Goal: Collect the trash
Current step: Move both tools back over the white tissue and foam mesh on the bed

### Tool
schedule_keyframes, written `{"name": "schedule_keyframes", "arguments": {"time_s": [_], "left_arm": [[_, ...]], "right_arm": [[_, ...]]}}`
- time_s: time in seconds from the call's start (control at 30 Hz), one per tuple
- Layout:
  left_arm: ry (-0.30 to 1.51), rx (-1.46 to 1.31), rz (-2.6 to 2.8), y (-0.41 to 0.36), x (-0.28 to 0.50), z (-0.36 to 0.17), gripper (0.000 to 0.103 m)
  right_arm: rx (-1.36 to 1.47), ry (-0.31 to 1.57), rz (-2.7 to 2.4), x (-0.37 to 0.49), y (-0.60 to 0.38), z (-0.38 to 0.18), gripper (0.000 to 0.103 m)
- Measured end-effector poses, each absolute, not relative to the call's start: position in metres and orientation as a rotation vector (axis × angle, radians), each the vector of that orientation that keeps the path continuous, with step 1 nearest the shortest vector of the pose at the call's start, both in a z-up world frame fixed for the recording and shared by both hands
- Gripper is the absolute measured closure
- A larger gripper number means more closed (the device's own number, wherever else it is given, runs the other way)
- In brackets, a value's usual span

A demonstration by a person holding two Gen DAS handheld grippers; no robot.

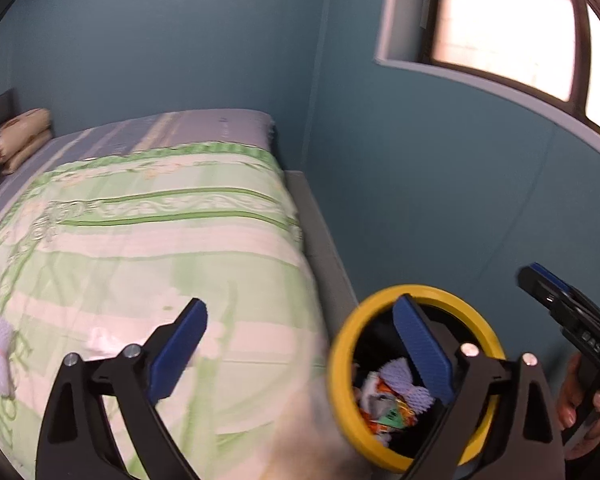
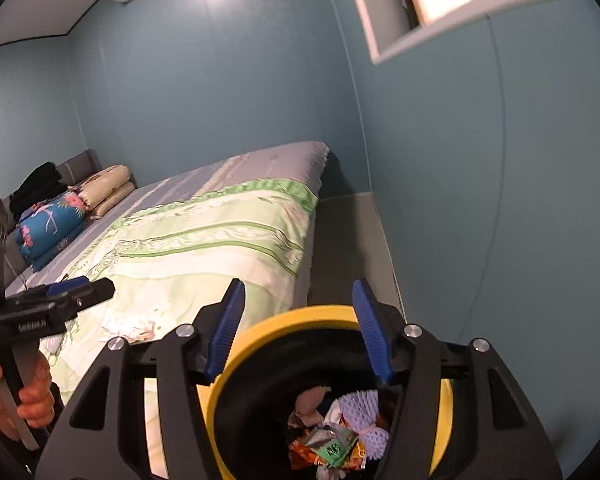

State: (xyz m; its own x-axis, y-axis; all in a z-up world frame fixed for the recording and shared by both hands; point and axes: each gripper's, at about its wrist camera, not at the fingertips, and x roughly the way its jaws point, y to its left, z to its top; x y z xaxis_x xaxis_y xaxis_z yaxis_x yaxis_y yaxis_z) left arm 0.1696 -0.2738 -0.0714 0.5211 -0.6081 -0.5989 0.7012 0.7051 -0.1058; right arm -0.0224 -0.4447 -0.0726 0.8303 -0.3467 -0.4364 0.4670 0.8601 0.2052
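Yellow-rimmed bin [image 2: 236, 364]: stands on the floor just beside the bed [image 1: 160, 200]; black inside, already holds wrappers, crumpled paper and a lilac foam net [image 2: 360, 416].
Left claw [image 1: 300, 348]: spread wide, holding nothing; one finger over the bed, the other in front of the bin mouth.
Right claw [image 2: 300, 328]: spread, holding nothing; poised above the bin opening.
Remaining trash, item 1: crumpled white tissue [image 2: 134, 326] on the green bedspread, near the bed edge.
Remaining trash, item 2: second lilac foam net [image 1: 0, 348] on the bedspread, well apart from the bin.
Handling, tissue: judged very light, soft, fully compressible; not fragile, not slippery. Pinch the raised middle of the crumple; a shallow bite risks catching the bedspread.
Handling, net: judged light, springy, ribbed texture gives good grip. Take hold at the tied waist, where it is narrowest.
Surface: bedspread is soft and will give under pressure; close the fingers without pressing down.
Motion blur: left view is smeared near the bin; fine detail there cannot be read.
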Motion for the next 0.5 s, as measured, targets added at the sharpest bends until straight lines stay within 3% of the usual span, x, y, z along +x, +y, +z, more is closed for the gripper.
{"name": "schedule_keyframes", "arguments": {"time_s": [0.2,0.5], "left_arm": [[0.625,0.135,-0.669,-0.226,0.194,-0.059,0.008],[0.617,0.128,-0.430,-0.131,0.235,-0.063,0.008]], "right_arm": [[0.222,0.383,-0.379,-0.001,-0.412,-0.061,0.039],[0.096,0.452,-0.171,0.075,-0.342,-0.074,0.039]]}}
